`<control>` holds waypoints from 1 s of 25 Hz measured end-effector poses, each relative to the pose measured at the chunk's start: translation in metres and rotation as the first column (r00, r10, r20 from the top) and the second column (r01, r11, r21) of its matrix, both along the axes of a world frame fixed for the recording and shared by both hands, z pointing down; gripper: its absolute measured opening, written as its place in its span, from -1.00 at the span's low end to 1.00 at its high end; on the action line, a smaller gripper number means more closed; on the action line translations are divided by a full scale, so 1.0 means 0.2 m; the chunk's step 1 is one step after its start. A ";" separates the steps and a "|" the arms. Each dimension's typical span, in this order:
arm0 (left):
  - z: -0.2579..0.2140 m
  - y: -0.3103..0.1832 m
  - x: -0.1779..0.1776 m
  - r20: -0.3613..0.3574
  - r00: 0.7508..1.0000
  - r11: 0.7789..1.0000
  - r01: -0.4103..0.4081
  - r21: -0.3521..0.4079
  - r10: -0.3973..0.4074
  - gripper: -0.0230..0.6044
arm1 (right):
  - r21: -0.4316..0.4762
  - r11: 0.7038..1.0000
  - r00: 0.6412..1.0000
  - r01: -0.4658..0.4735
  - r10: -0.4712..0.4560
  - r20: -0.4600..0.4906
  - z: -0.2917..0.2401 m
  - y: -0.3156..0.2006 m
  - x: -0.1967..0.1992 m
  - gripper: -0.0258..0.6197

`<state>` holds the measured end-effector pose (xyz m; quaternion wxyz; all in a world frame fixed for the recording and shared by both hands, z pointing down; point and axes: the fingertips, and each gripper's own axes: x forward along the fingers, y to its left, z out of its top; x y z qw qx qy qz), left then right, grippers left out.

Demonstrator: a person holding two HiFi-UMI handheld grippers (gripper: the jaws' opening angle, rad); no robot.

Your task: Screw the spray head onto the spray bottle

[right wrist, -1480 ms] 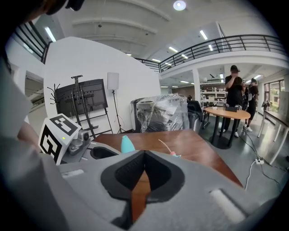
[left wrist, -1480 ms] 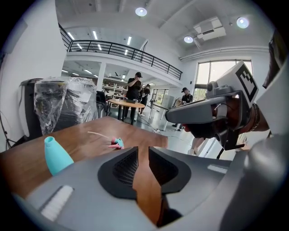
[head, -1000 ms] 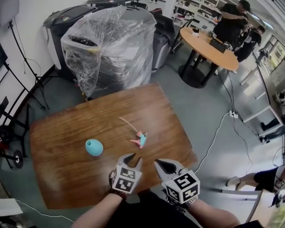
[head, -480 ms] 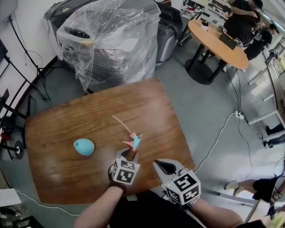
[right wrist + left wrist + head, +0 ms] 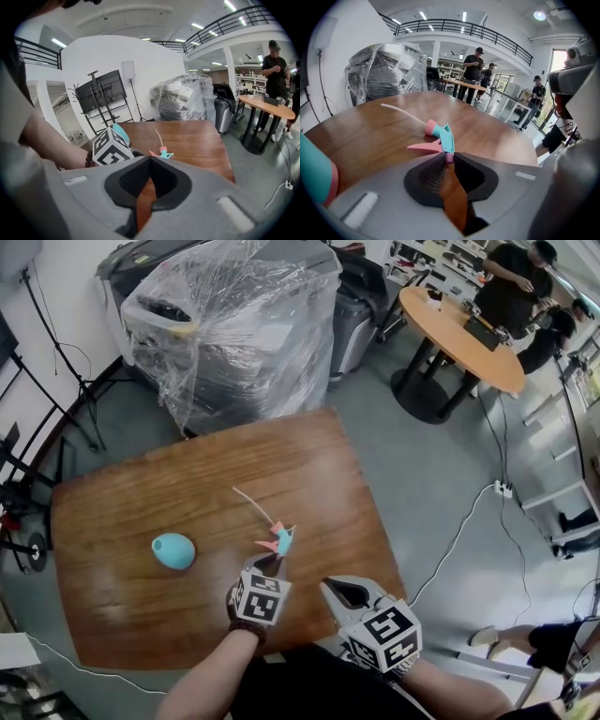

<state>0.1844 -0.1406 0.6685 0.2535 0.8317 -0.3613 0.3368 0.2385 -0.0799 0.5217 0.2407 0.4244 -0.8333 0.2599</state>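
Note:
A teal and pink spray head (image 5: 279, 540) with a long thin tube lies on the brown wooden table (image 5: 309, 456). The teal bottle (image 5: 173, 550) lies on its side to its left, apart from it. My left gripper (image 5: 273, 562) is at the spray head's near end. In the left gripper view its jaws have just been closing, and their tips nip the pink nozzle of the spray head (image 5: 440, 138). The bottle (image 5: 314, 176) shows at that view's left edge. My right gripper (image 5: 339, 589) hovers shut and empty over the table's near edge, right of the left one.
A machine wrapped in clear plastic (image 5: 230, 324) stands behind the table. A round wooden table (image 5: 459, 329) with people at it is at the back right. A white cable (image 5: 469, 512) runs over the floor on the right. A screen on a stand (image 5: 96, 93) is at the left.
The left gripper has moved forward and down to the spray head, and its jaws have narrowed onto the pink nozzle. The right gripper has hardly shifted.

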 end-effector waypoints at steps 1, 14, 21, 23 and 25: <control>0.00 0.00 0.00 -0.003 1.000 1.000 -0.001 0.000 0.001 -0.69 | 0.002 1.000 1.000 0.001 -0.001 0.000 0.00 0.00 0.00 -0.95; -0.23 0.02 -0.06 -0.069 0.998 1.000 0.003 0.022 -0.001 -0.72 | 0.041 0.997 0.998 0.063 -0.063 -0.005 0.00 -0.06 -0.02 -0.95; -0.45 0.05 -0.08 -0.172 0.985 1.000 0.024 -0.013 -0.025 -0.72 | 0.138 0.964 0.967 0.228 -0.208 -0.144 0.00 -0.10 -0.07 -0.72; -0.52 0.05 -0.09 -0.196 0.980 0.999 0.023 -0.024 -0.027 -0.72 | 0.165 0.944 0.948 0.285 -0.252 -0.195 0.00 -0.10 -0.09 -0.58; -0.59 0.07 -0.09 -0.215 0.976 0.999 0.013 -0.032 -0.020 -0.72 | 0.199 0.918 0.919 0.344 -0.285 -0.271 0.01 -0.11 -0.10 -0.55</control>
